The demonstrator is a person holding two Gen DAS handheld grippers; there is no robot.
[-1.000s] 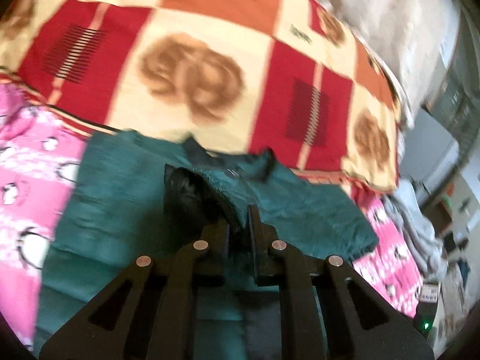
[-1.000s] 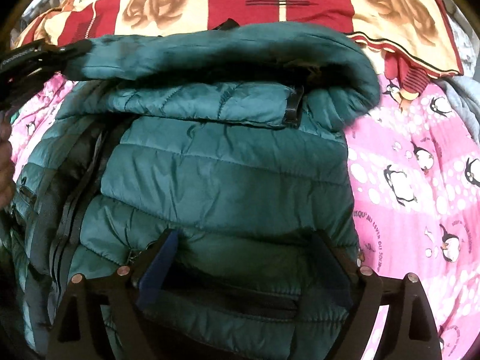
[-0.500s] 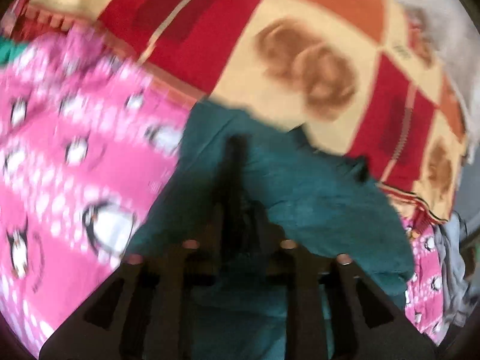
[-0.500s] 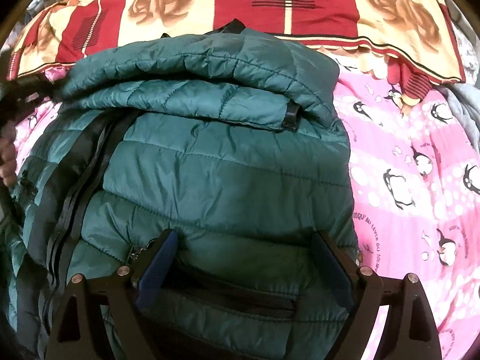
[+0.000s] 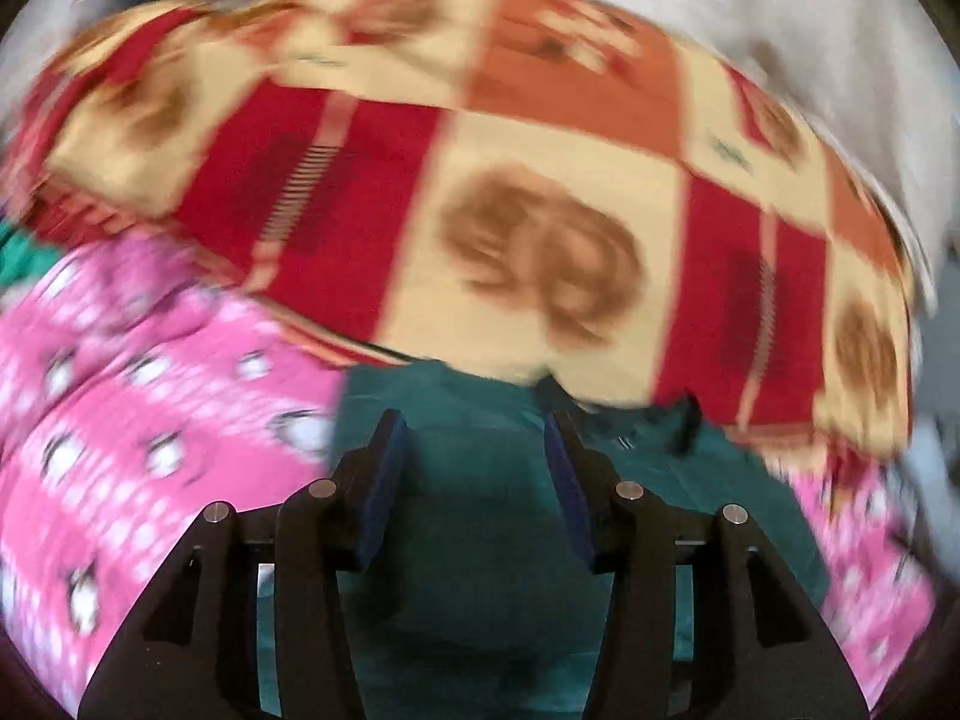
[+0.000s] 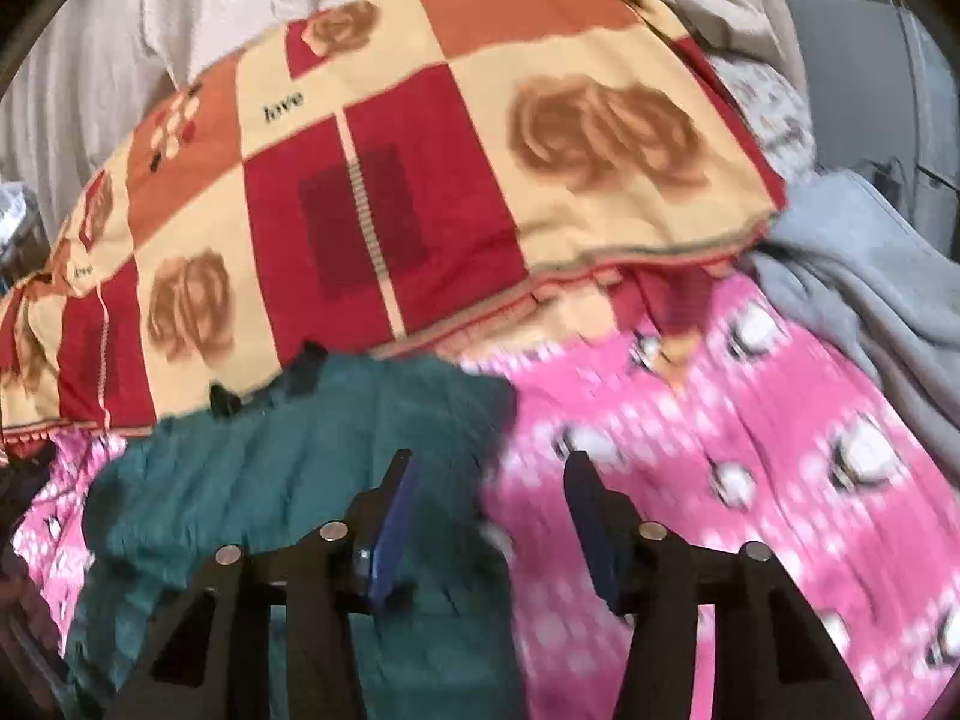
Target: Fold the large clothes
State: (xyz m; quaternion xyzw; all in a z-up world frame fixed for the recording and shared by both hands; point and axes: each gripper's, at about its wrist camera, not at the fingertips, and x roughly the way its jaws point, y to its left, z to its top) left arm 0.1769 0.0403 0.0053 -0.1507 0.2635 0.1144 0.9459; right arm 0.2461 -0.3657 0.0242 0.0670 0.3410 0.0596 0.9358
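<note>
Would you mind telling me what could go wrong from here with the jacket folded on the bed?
1. Both the left gripper and the right gripper are open, so nothing holds the puffy green jacket; its fold may spring back open.
2. The jacket's far edge meets the red and cream blanket; a blind grab there might pinch the blanket too.
3. Both views are blurred, so aiming is uncertain.

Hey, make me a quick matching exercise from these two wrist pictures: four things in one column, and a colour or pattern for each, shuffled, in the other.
Things:
1. jacket
2. bedsheet
3. quilt
4. crumpled cloth

Looks:
A. pink with penguins
B. plain grey
C. teal green
D. red and cream squares with brown roses

Pairs: 1-C, 2-A, 3-D, 4-B
</note>
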